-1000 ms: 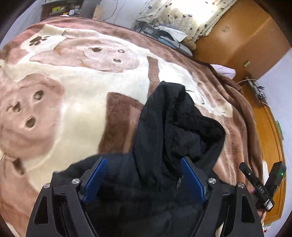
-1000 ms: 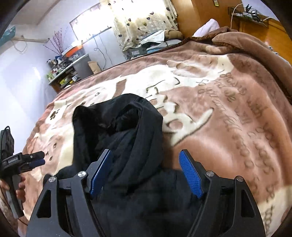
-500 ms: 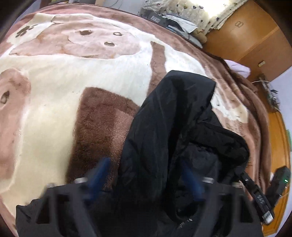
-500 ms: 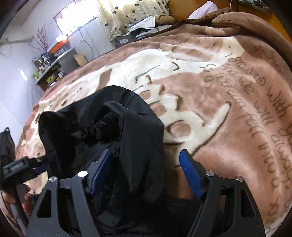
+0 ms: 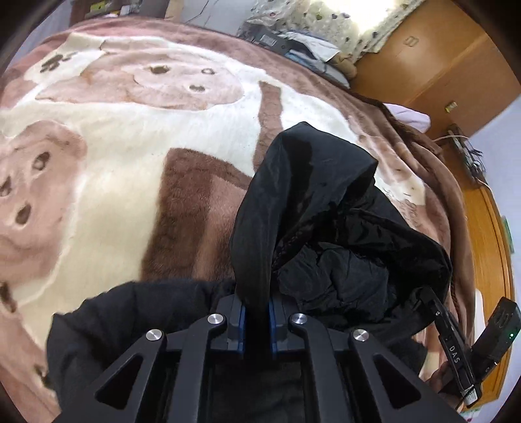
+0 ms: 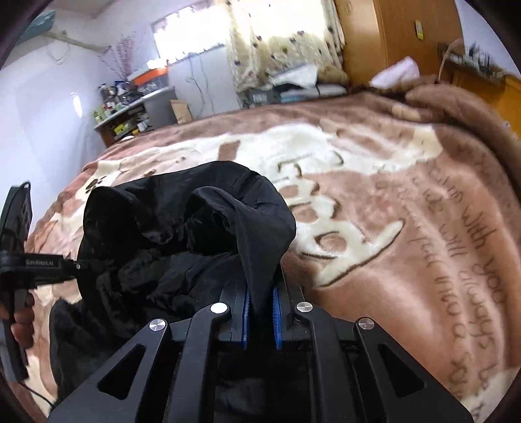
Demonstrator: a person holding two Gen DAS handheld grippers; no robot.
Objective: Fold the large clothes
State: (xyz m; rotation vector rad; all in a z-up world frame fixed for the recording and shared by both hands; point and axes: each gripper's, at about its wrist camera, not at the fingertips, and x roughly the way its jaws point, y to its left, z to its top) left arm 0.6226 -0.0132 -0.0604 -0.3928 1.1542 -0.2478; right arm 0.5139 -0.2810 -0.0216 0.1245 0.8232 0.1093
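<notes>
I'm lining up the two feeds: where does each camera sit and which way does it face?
Left wrist: on the left gripper, facing across the bear blanket toward the wooden wardrobe; right gripper at right.
Right wrist: on the right gripper, facing the curtained window; left gripper at left.
Shared: the black jacket, clamped by both.

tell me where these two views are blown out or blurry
Left wrist view: the curtained window is overexposed, the fisheye bends the blanket, and the black jacket shows little detail. Right wrist view: the window glares and the far curtains look soft.
</notes>
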